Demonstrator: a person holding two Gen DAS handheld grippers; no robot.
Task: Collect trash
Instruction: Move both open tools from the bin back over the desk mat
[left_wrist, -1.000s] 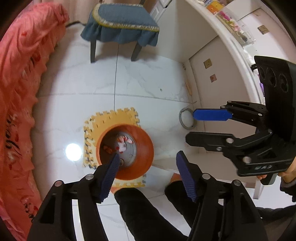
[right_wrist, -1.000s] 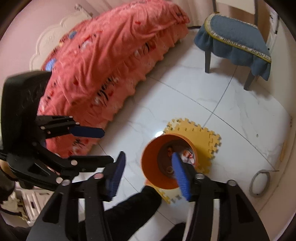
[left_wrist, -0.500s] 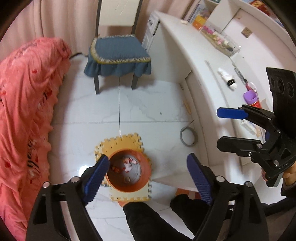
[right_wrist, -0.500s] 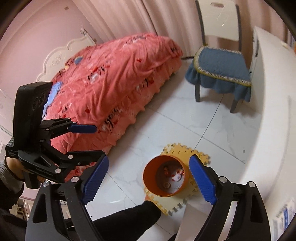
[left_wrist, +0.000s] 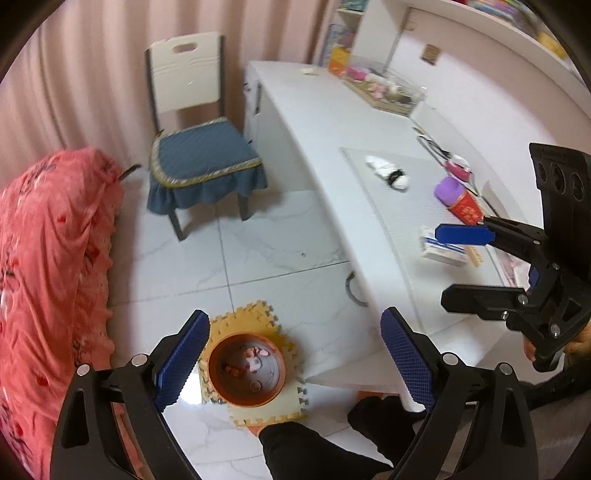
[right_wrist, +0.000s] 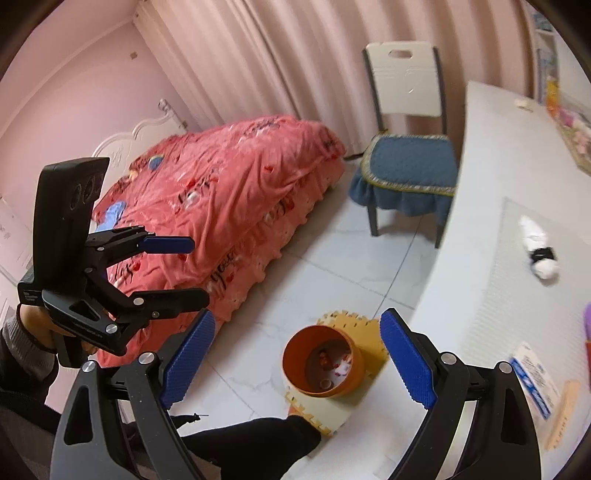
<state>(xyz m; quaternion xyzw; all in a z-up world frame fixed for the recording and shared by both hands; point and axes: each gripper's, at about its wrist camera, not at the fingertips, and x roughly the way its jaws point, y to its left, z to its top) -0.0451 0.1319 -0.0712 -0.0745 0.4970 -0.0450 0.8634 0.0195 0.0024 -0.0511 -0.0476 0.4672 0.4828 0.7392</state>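
An orange bin (left_wrist: 246, 372) with scraps inside stands on a yellow foam mat (left_wrist: 258, 402) on the floor; it also shows in the right wrist view (right_wrist: 320, 361). My left gripper (left_wrist: 295, 360) is open and empty, high above the bin. My right gripper (right_wrist: 295, 360) is open and empty, also raised; it shows in the left wrist view (left_wrist: 461, 266) over the white desk (left_wrist: 332, 147). On the desk lie a crumpled white tissue (left_wrist: 388, 172), a purple-lidded red can (left_wrist: 460, 199) and a small white-blue box (left_wrist: 443, 251).
A blue-cushioned chair (left_wrist: 203, 155) stands at the desk's far end. A red-covered bed (right_wrist: 221, 206) lies left. A grey tape ring (left_wrist: 354, 291) lies on the floor by the desk. My legs are below the bin.
Both grippers have risen from just above the bin and tilted up, so the desk top came into view. Both jaws have opened wider.
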